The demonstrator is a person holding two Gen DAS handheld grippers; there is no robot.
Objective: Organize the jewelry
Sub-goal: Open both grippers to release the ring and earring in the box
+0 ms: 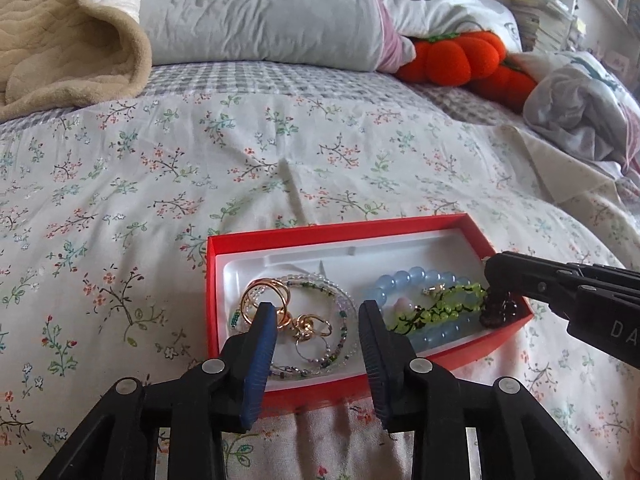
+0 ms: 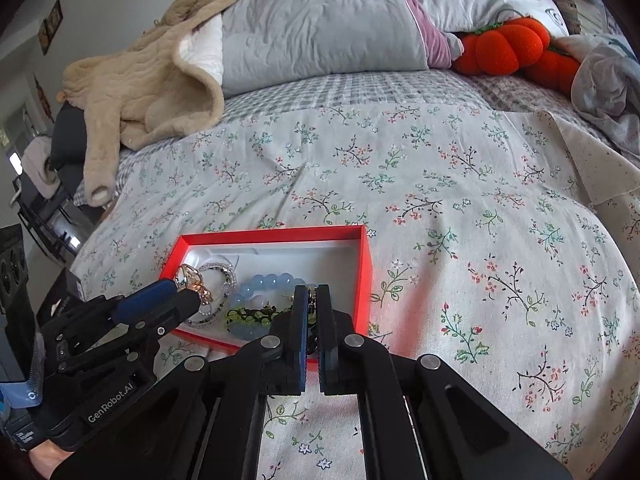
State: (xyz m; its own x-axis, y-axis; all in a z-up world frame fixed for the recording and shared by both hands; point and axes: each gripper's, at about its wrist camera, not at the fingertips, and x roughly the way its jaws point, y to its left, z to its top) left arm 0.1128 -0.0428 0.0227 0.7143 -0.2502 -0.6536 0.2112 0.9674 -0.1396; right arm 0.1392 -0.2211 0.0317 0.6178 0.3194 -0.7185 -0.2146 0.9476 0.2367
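In the red box (image 1: 280, 236) on the bed (image 1: 320, 160), well short of the pillows: all jewelry in the white liner.

- Left end: gold rings (image 1: 266, 290), tangled, lying on a clear bead strand (image 1: 340, 300).
- Middle to right end: blue bracelet (image 1: 412, 276), with a green bracelet (image 1: 452, 304) across it.
- Right near corner: dark piece (image 1: 498, 312), type not readable.

Jaw state:
- Left gripper (image 1: 318, 308): jaws partly open, over the rings and clear strand, nothing between the pads.
- Right gripper (image 2: 311, 294): jaws closed tight on the dark piece, which shows between the pads.

Handling, as judged:
- Treat every item as light and limp; expect strands to sag and swing from one grip point.
- Expect round glossy beads to roll out of the pads. Grip across the strand between two beads, not on a bead crown.
- Grip rings across the band. Expect linked rings to lift together.
- Watch for snagging: the green bracelet touches the dark piece and may come up with it.
- Use light pressure; thin wire and elastic cord likely deform or snap.
- Lift slowly; the box is light and may shift on soft bedding.
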